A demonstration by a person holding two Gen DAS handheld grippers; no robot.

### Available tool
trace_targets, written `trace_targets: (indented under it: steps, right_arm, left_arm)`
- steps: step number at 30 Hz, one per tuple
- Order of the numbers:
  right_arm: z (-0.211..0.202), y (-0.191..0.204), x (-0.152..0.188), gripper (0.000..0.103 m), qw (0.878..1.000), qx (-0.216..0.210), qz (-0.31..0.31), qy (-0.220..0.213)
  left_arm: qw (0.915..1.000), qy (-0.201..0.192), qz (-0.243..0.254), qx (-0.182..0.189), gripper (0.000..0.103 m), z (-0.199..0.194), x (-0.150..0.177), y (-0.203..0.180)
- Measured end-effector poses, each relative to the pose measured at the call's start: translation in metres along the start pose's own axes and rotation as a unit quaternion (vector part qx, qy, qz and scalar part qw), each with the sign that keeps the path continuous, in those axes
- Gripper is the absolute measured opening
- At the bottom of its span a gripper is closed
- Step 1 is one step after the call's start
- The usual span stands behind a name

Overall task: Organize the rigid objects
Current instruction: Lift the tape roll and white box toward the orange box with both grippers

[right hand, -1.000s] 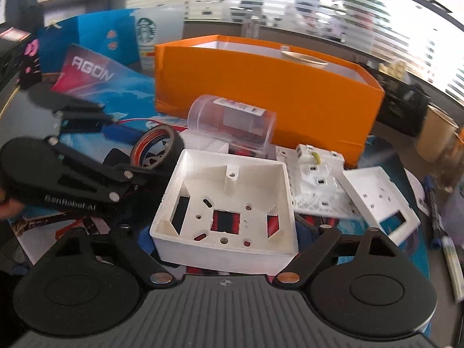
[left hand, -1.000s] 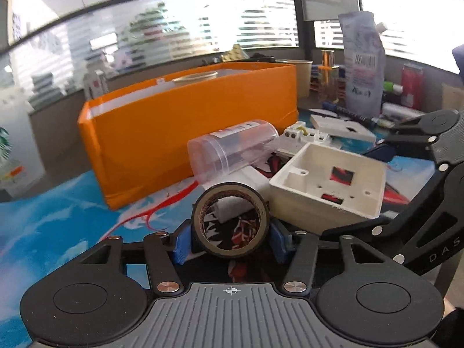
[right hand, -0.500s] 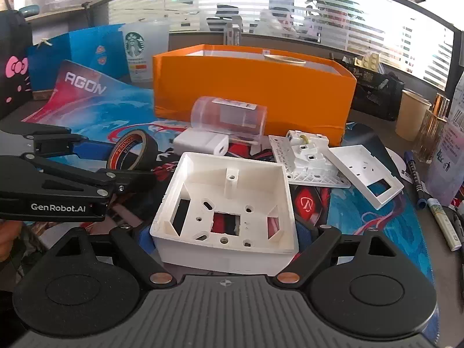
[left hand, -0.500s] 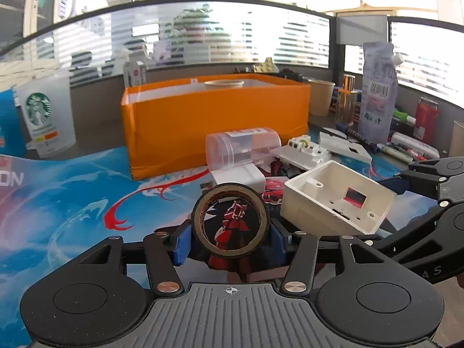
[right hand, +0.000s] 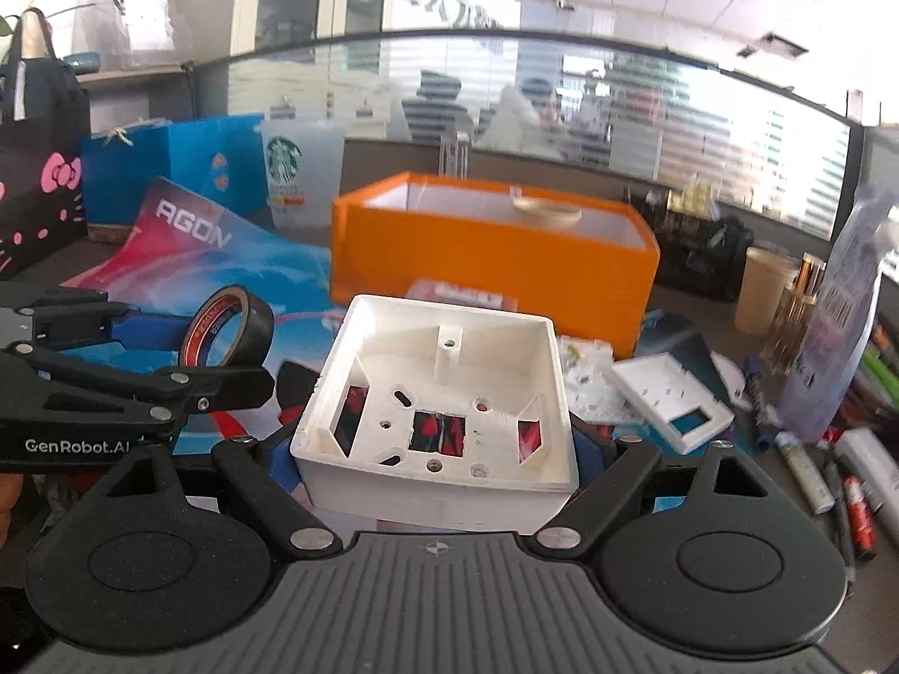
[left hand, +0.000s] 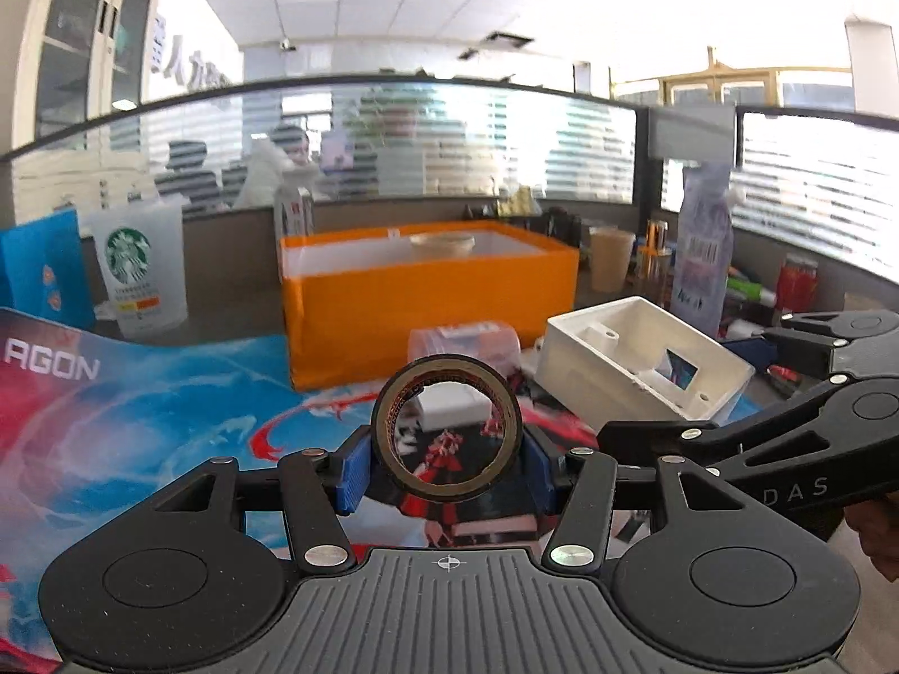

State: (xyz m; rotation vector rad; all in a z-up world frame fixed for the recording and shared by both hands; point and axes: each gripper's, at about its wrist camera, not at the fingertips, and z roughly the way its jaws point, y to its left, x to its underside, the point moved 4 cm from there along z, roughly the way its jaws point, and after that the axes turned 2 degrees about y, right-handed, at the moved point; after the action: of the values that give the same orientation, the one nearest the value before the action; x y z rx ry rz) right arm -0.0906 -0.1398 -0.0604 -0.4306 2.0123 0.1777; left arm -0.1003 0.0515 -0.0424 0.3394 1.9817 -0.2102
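My left tool is clamped on the tape roll, its blue pads pressing the roll's two sides, the hole facing my camera. My right tool stands wider, closed on the white box, which sits between the jaws with its open side up.

A second ago both loads hung low over the printed mat, close to the clear tube and the socket parts. Now both are higher: the orange bin has dropped lower in each view and I see more of its white inside, with a pale round lid resting in it. The tube and the small white block lie on the mat in front of the bin, the block now showing through the roll's hole. In the left view the box has moved from low right to level with the bin's base.

From the right camera the roll sits left of the box, well apart from it. The Starbucks cup stands left of the bin, on the table.
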Motion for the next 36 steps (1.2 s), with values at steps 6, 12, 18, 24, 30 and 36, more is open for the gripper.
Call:
trace_targets:
  steps: [6, 12, 18, 24, 30, 36]
  right_arm:
    - [-0.021, 0.005, -0.016, 0.086, 0.999, 0.007, -0.012, -0.033]
    - [-0.029, 0.000, -0.034, 0.086, 0.998, 0.012, -0.007, -0.056]
    - [-0.035, -0.008, -0.053, 0.086, 0.997, 0.018, -0.004, -0.079]
    - [-0.038, -0.016, -0.073, 0.086, 0.995, 0.024, -0.002, -0.101]
    - [-0.032, -0.026, -0.089, 0.086, 0.993, 0.030, -0.003, -0.113]
    - [-0.023, -0.040, -0.101, 0.086, 0.992, 0.036, 0.005, -0.120]
  left_arm:
    - [0.9994, -0.031, 0.000, -0.013, 0.053, -0.014, -0.021, 0.005]
    - [0.9987, -0.050, 0.002, -0.011, 0.053, -0.016, -0.042, 0.007]
    - [0.9975, -0.070, 0.005, -0.011, 0.053, -0.019, -0.061, 0.006]
    - [0.9965, -0.083, 0.005, -0.011, 0.053, -0.011, -0.081, 0.007]
    - [0.9958, -0.090, 0.002, -0.018, 0.053, 0.006, -0.098, 0.010]
    - [0.9958, -0.088, -0.004, -0.024, 0.053, 0.026, -0.111, 0.013]
